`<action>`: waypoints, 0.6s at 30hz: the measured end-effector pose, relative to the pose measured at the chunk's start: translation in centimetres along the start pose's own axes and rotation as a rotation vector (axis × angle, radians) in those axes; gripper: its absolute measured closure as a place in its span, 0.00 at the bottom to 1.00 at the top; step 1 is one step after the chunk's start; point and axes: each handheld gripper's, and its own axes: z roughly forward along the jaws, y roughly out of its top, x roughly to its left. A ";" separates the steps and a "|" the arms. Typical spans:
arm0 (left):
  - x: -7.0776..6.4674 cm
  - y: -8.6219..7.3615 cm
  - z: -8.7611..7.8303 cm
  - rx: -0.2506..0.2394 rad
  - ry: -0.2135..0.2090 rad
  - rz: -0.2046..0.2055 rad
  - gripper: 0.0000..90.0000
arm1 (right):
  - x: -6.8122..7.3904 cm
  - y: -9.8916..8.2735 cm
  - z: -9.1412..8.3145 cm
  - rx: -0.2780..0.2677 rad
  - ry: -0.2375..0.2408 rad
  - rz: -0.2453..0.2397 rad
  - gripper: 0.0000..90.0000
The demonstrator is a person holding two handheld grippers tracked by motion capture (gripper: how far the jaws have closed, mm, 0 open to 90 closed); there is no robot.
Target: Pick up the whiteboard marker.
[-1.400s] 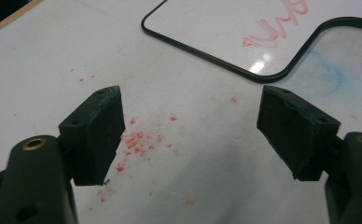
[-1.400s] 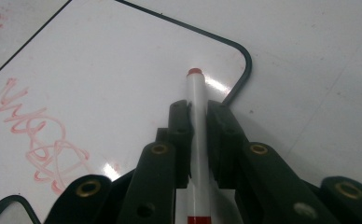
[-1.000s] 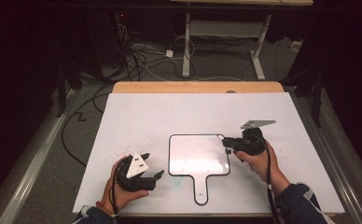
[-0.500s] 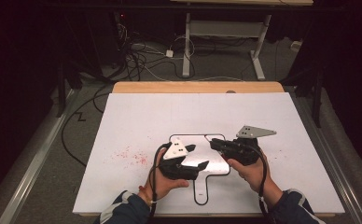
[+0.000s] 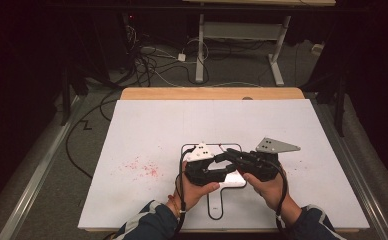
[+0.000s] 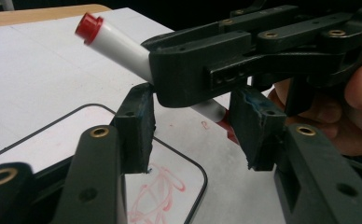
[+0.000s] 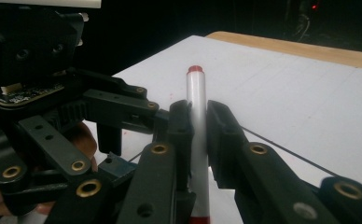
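A white marker (image 7: 197, 93) with red ends (image 6: 89, 23) is clamped between the jaws of my right gripper (image 7: 198, 116), which is shut on its barrel. Over the small handled whiteboard (image 5: 216, 202), my left gripper (image 5: 227, 170) meets the right gripper (image 5: 232, 156) tip to tip. In the left gripper view my left gripper (image 6: 195, 128) has its jaws either side of the marker's lower red end. They have just been closing, and a gap still shows beside the pads (image 6: 256, 121). Red scribbles (image 6: 158, 196) mark the whiteboard.
The white table top (image 5: 157, 130) carries a patch of red specks (image 5: 142, 169) left of the whiteboard. A wooden strip (image 5: 212, 93) runs along the far edge. Beyond it are cables (image 5: 152, 55) and desk legs (image 5: 200, 50) on the floor.
My left hand has swung from the table's front left to over the whiteboard, up against the right gripper. Its jaws have narrowed. The right gripper shifted slightly left with the marker.
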 end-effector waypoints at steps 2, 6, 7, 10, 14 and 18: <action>0.1 0.0 0.1 0.005 0.004 0.012 0.65 | -0.1 0.0 -0.4 -0.004 -0.002 0.004 0.90; 0.0 0.0 0.6 0.016 0.005 0.035 0.72 | 0.1 -0.1 -0.7 -0.008 -0.009 -0.004 0.90; -0.1 0.0 0.7 0.018 0.002 0.042 0.72 | 0.1 -0.1 -0.7 -0.008 -0.009 -0.004 0.90; -0.4 0.0 1.0 0.026 0.019 0.071 0.79 | 0.3 -0.2 -1.0 -0.009 -0.013 -0.016 0.90; -0.2 0.1 1.0 0.026 0.025 0.079 0.84 | 0.5 -0.1 -1.3 -0.015 -0.030 -0.032 0.90; -0.2 0.2 1.4 0.035 0.003 0.106 0.87 | 0.8 -0.2 -1.9 -0.012 -0.056 -0.052 0.89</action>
